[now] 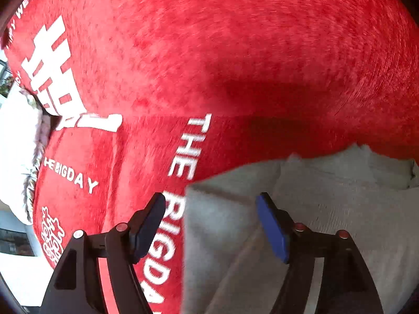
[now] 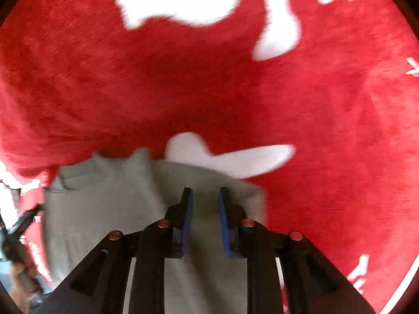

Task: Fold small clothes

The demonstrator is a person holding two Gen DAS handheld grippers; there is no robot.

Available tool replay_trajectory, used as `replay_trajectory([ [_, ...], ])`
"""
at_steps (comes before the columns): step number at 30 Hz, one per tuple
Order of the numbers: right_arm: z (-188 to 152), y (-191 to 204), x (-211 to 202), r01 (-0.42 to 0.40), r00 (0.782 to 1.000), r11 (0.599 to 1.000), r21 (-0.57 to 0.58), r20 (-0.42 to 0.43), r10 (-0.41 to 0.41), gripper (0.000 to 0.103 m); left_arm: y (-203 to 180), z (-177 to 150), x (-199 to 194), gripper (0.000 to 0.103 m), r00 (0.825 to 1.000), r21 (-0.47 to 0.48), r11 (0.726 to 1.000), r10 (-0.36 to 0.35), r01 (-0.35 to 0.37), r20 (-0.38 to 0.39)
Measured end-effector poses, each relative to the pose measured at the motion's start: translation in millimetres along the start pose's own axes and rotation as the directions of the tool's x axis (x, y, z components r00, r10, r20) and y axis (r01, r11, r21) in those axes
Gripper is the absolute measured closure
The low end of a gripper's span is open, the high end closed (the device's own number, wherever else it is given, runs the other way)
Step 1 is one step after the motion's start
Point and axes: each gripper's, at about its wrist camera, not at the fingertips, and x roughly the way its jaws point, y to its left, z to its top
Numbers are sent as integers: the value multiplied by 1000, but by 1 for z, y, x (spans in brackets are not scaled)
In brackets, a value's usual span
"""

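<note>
The grey garment lies on a red blanket printed with white lettering; in the left wrist view it fills the lower right of the frame, with its straight left edge running down the middle and a ragged far edge near the right centre. In the right wrist view the same grey cloth sits in the lower centre and lower left, a folded ridge running up through it.

The left gripper has its 2 blue pads spread wide, hovering over the garment's near left edge with nothing between them. The right gripper has its 2 pads drawn narrow, with a slim gap through which grey cloth shows; whether it pinches any fabric cannot be told, and both views are blurred.

The step in hand looks like taking hold of the garment for a fold. To do it well, the left gripper should likely come down so that 1 pad slips under the straight left edge and the other lands on top, catching all layers, not just the upper one. The right gripper would do best to grip at a matching point on the same edge, so the cloth lifts evenly. Plush pile beneath may snag, so a clean lift before carrying across seems wise.
</note>
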Motion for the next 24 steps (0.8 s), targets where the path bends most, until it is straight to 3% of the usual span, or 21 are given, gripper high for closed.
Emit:
replay_trajectory([
  [4,-16,-6,-27,-76,997,997,13,-2,76,74,19,-22,-17,30,991,-30,993,-112,110,-70],
  [5,-21,-5,-33,-81,997,997,10,-1,81,69,25,-34,-24,30,985,-45,989,-144,140,-91],
  [6,-31,-2,-42,-89,996,996,2,0,89,52,27,-43,-26,30,982,-54,987,-159,154,-103],
  [7,-38,2,-48,-107,994,994,-3,0,107,41,31,-55,-30,30,976,-65,983,-181,174,-119],
  [9,-57,12,-58,-184,983,983,-12,-18,184,41,33,-75,-34,30,965,-78,976,-213,203,-151],
  [12,-90,43,-63,-330,941,944,-21,-87,327,41,40,-104,-37,30,949,-81,966,-258,247,-183],
  [14,-124,68,-53,-435,883,900,15,-187,430,40,42,-119,-36,30,938,-59,960,-281,275,-201],
  [18,-179,103,-12,-515,776,834,199,-305,552,40,46,-138,-33,30,905,-35,936,-348,350,-244],
  [21,-205,112,19,-514,745,785,345,-273,608,40,48,-147,-26,30,887,-19,920,-384,393,-257],
  [24,-225,123,41,-518,729,683,516,-151,667,40,49,-153,-18,30,857,-19,896,-431,444,-283],
])
